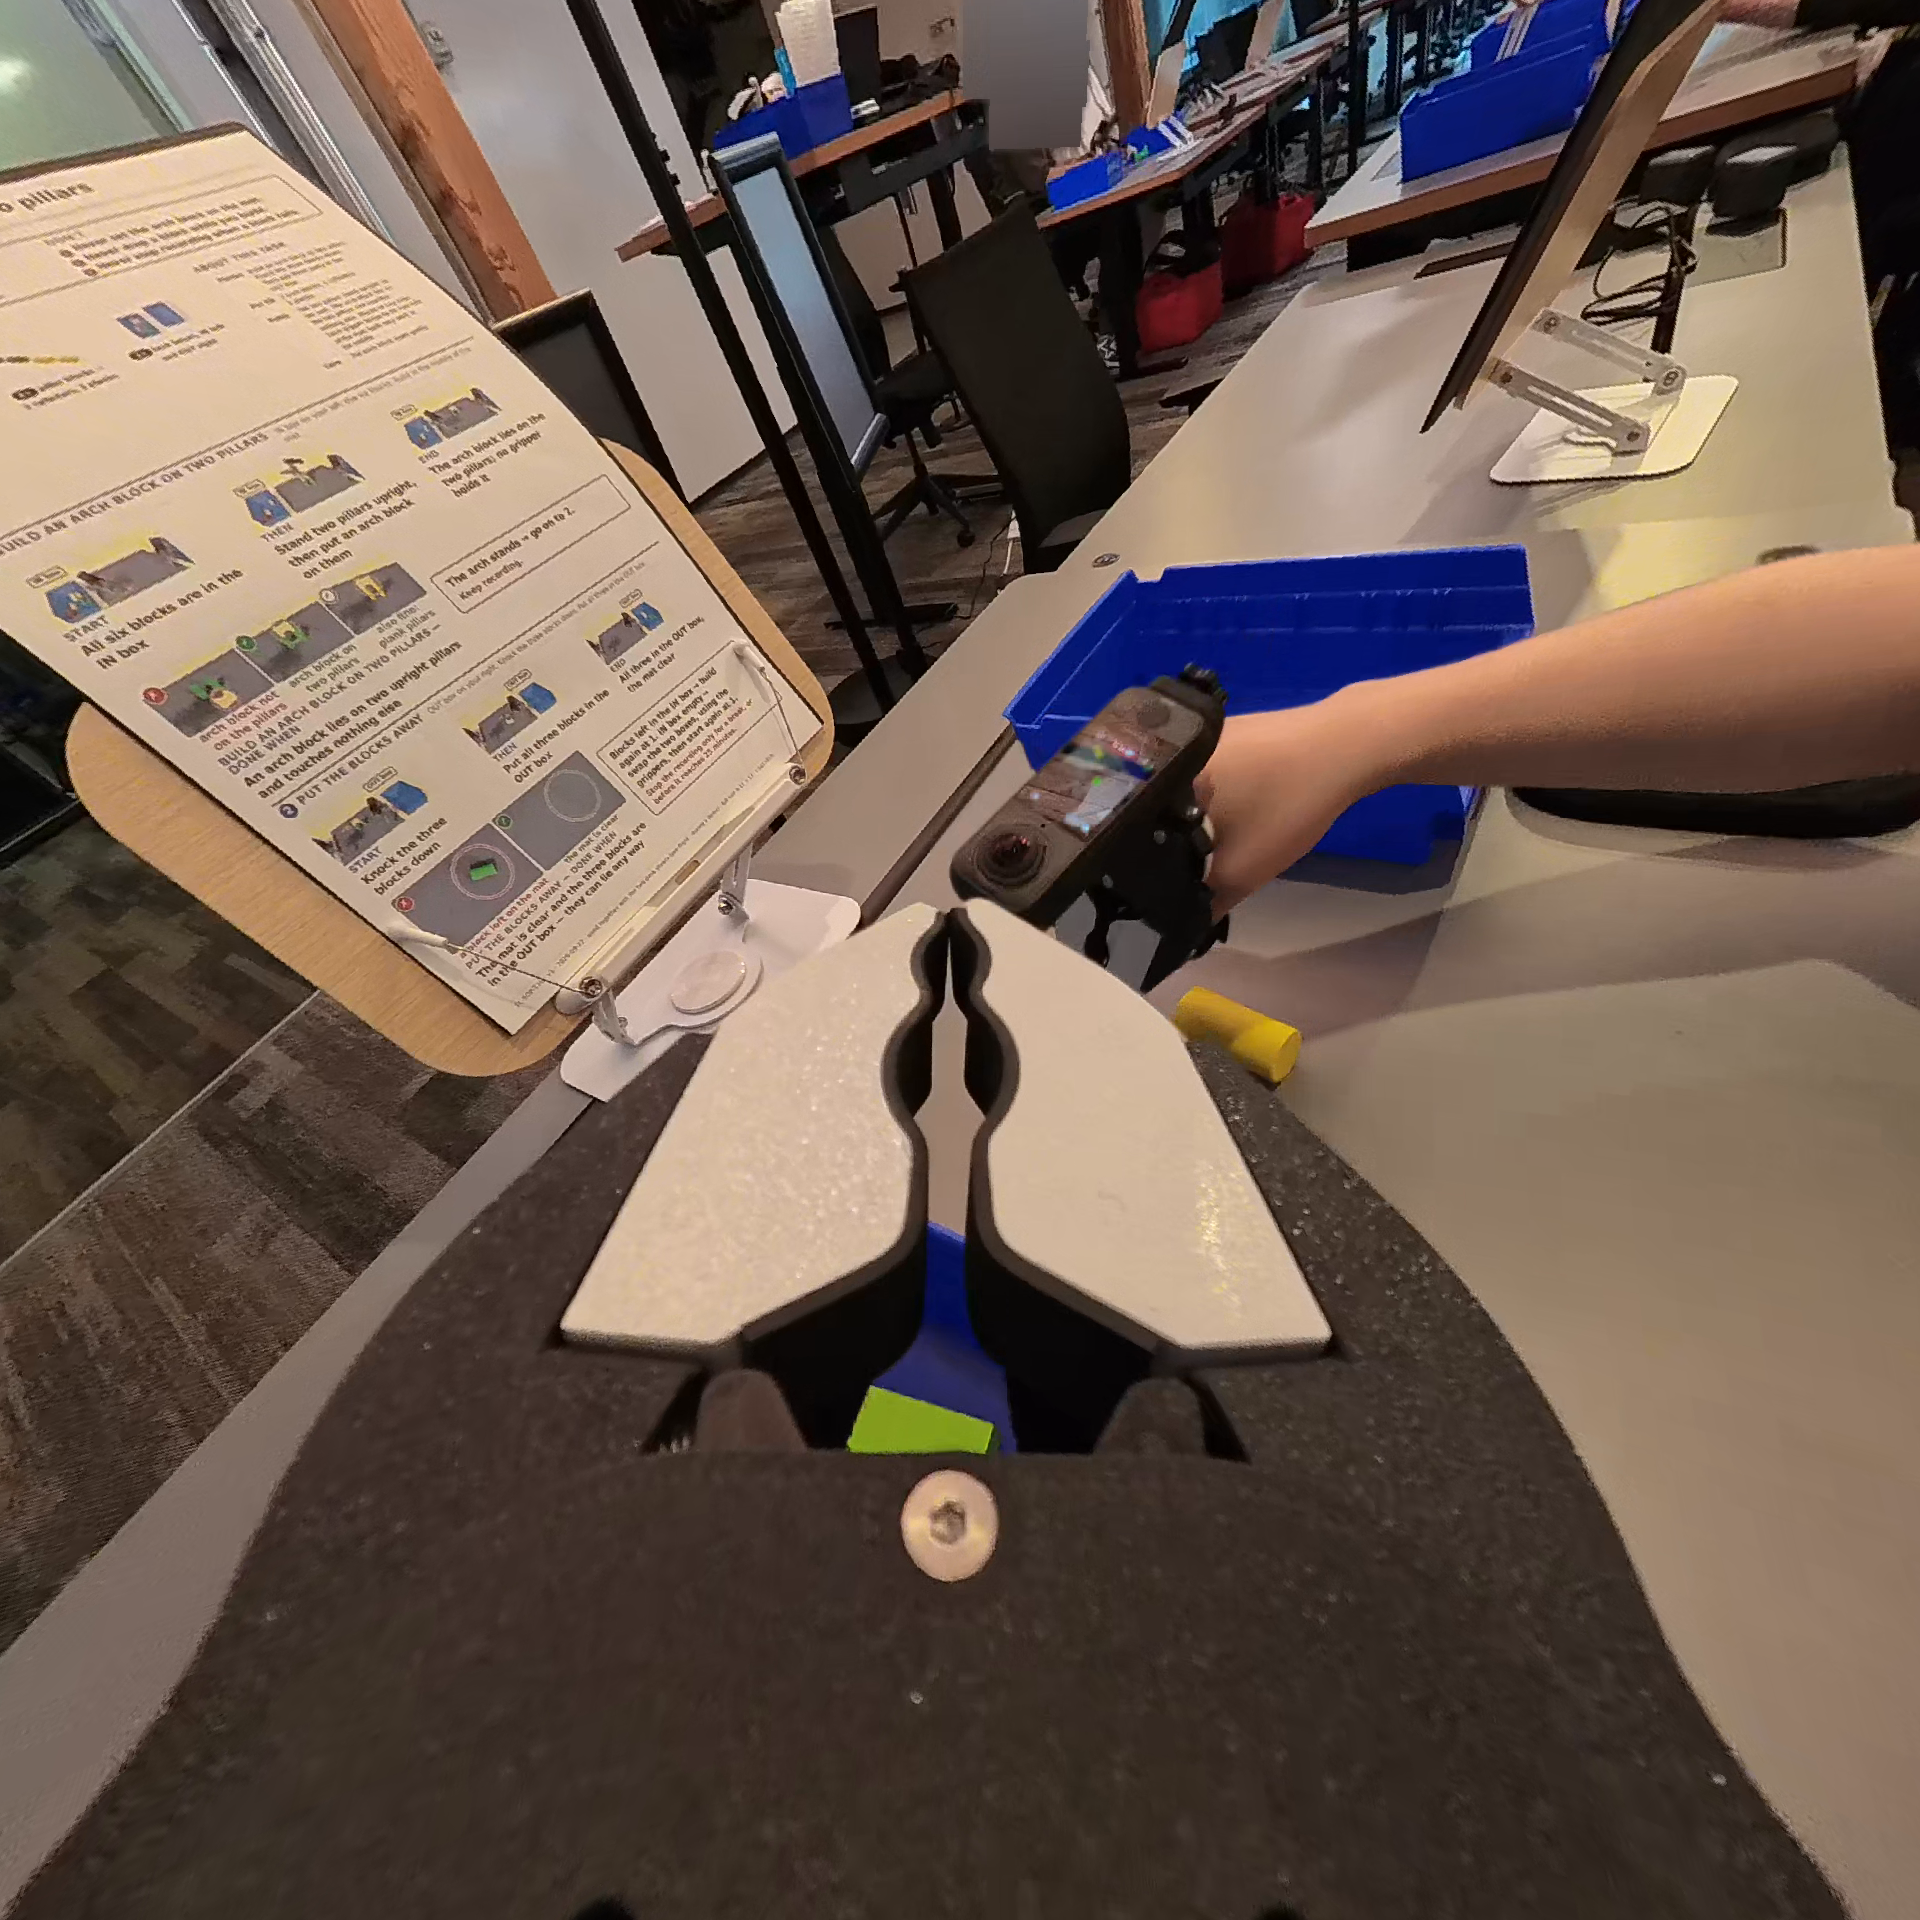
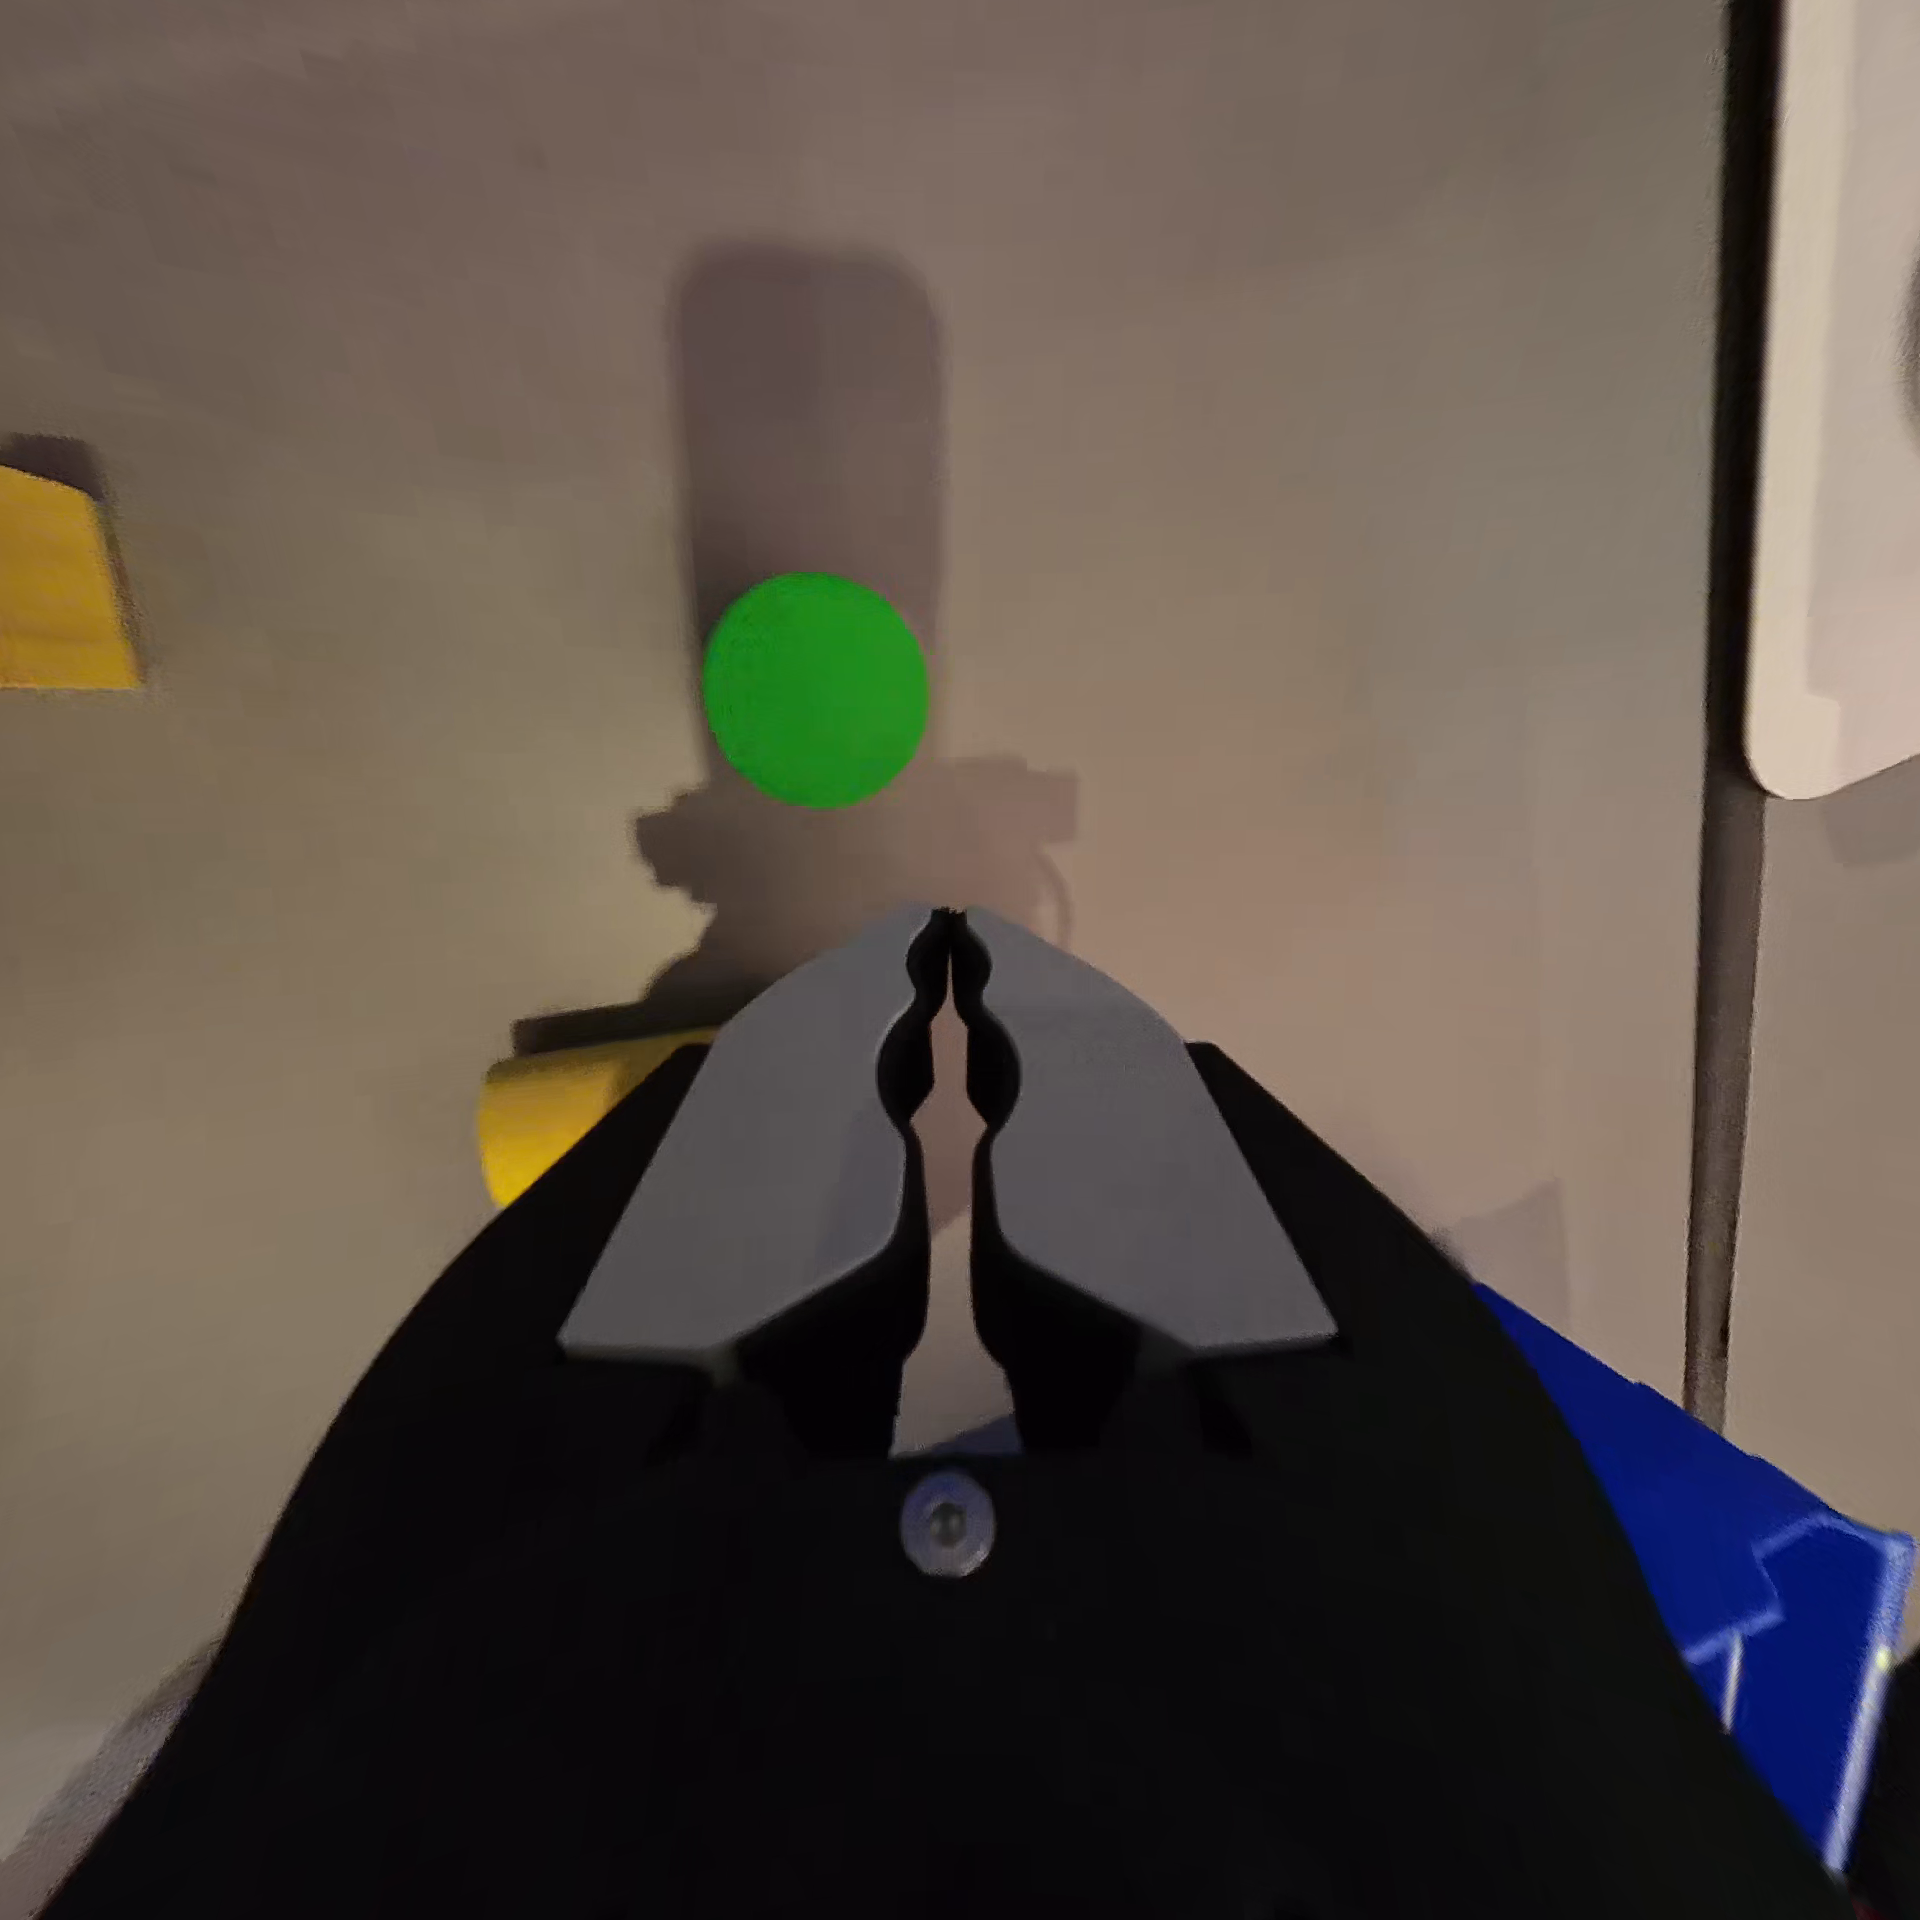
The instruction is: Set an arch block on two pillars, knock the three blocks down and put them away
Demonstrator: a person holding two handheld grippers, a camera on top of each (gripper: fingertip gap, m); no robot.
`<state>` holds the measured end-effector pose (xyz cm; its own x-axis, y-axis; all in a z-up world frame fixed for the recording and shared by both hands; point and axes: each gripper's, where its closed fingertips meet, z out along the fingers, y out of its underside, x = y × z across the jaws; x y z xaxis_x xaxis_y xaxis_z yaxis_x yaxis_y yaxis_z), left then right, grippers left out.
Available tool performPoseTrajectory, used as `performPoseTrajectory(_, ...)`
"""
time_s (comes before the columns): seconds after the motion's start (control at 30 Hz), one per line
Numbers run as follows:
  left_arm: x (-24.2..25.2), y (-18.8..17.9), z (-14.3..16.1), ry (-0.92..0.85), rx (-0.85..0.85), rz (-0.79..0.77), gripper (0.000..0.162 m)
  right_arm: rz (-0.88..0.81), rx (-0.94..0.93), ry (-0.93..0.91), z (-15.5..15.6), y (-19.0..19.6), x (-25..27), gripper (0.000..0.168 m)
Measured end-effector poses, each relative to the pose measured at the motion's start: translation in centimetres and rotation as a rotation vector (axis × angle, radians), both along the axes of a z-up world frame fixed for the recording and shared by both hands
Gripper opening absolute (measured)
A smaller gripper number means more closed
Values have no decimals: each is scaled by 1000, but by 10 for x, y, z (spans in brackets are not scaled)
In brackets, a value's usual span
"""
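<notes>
The left gripper, jaws closed on nothing, hangs over a blue bin holding a green block. The right gripper, tips together and empty, points down at the grey table, where a green pillar stands upright. A yellow cylinder lies just beside the gripper's left; another yellow block sits at the frame edge.

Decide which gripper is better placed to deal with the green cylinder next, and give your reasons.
Probably the right gripper: it points down at the green cylinder, just ahead of its shut tips. The left gripper is shut and aimed towards the instruction board.
</notes>
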<state>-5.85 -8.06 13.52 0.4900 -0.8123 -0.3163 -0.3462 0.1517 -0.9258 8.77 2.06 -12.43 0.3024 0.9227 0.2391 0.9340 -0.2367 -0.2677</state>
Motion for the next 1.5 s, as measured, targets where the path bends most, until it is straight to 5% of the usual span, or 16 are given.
performPoseTrajectory(0.2,-1,1,-3,14,-7,2,0,29,-21,32,-10,1,-15,1)
performPoseTrajectory(0.43,1,3,-6,25,-17,2,0,145,91,166,33,-15,-62,1)
performPoseTrajectory(0.67,-1,2,-8,43,-18,12,0,-110,42,252,45,-43,4,2)
performPoseTrajectory(0.77,0,1,-8,48,-12,8,0,-223,25,176,28,-64,55,43)
performPoseTrajectory(0.83,1,1,-8,49,-17,2,0,-310,-28,125,13,-77,84,55)
performPoseTrajectory(0.97,3,1,-12,69,-22,9,0,-598,-161,152,-5,-88,105,47)
performPoseTrajectory(1.27,6,-6,-11,81,-1,-10,0,-720,-190,-232,-36,-94,140,35)
performPoseTrajectory(1.5,-7,-6,-2,38,16,7,0,-468,-319,-18,-36,-110,66,34)
